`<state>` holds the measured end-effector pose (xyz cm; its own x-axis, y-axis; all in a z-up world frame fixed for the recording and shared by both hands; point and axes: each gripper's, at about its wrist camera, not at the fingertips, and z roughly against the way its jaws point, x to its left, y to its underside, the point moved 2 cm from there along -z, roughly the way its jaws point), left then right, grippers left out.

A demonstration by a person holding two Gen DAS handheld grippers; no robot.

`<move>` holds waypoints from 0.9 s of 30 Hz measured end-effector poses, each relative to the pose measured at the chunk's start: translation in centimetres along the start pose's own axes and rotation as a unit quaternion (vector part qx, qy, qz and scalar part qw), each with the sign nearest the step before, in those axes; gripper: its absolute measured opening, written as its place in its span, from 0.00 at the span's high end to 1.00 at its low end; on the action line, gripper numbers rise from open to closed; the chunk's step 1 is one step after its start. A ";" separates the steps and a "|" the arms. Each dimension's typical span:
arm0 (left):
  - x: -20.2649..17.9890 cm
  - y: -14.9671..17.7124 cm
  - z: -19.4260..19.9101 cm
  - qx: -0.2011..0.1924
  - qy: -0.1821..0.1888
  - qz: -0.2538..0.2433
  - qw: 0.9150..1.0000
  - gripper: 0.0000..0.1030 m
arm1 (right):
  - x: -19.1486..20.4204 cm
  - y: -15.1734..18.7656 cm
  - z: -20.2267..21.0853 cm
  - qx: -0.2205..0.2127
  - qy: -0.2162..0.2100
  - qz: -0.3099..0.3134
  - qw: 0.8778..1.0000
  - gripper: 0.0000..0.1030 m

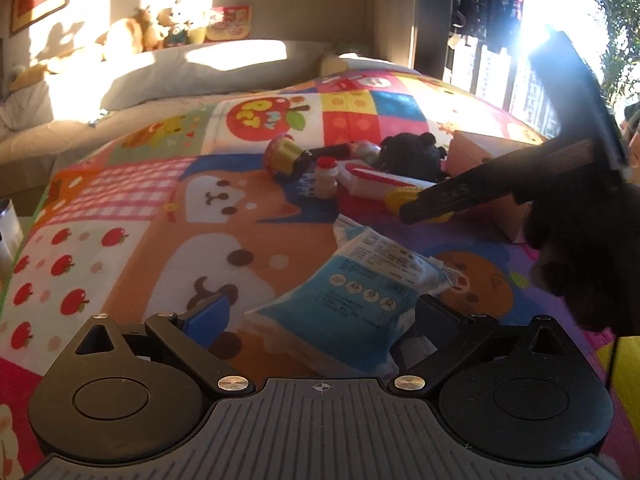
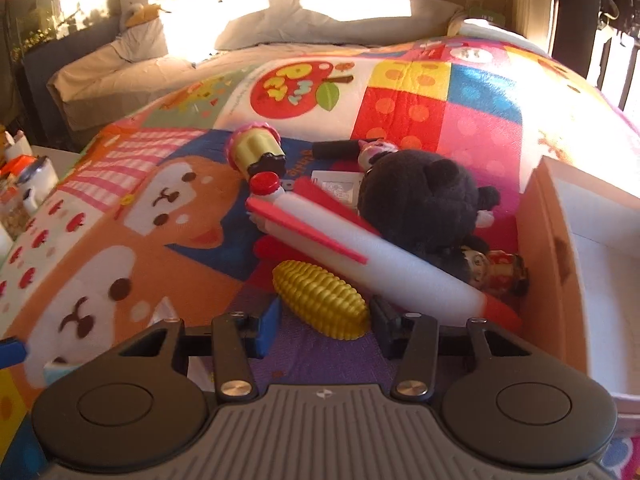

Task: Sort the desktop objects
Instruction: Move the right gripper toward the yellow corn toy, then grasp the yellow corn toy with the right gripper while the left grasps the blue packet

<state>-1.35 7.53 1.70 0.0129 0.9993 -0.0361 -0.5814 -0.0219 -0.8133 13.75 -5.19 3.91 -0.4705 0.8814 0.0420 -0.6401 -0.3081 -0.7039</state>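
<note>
Sorting barely begun: left gripper [image 1: 320,312] spread wide around a blue packet [image 1: 340,304] at lower centre, not touching it; right gripper [image 2: 324,320] apparently clamped on the toy corn [image 2: 320,296], lower centre. Still heaped mid-frame: foam rocket [image 2: 360,256] and black plush [image 2: 424,204], beside a seemingly empty open box [image 2: 552,248] at right. All on a cartoon-print quilt [image 2: 120,240] over a sunlit bed, pillows along the top.

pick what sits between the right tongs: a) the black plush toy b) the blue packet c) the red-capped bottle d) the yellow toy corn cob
d, since in the right wrist view the yellow toy corn cob lies between the fingers of the right tongs, while the black plush toy sits farther back on the blanket.
</note>
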 end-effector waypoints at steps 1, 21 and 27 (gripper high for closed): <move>-0.3 0.1 -0.1 0.002 0.004 -0.007 1.000 0.01 | -0.4 0.5 1.4 -0.005 -0.004 0.001 1.000 0.54; -9.8 -0.4 0.0 -0.037 0.096 -0.062 0.993 0.00 | -9.7 14.4 13.3 0.000 0.089 -0.016 0.996 0.42; -6.9 -0.9 0.0 -0.023 0.048 -0.025 0.998 0.00 | -10.3 14.8 13.6 -0.028 0.147 -0.008 0.989 0.30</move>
<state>-0.95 0.63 2.67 0.1204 0.9915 -0.0496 -0.5400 0.0235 -0.8413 0.89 -23.71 2.70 -0.2582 0.9547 -0.1476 -0.6072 -0.2793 -0.7439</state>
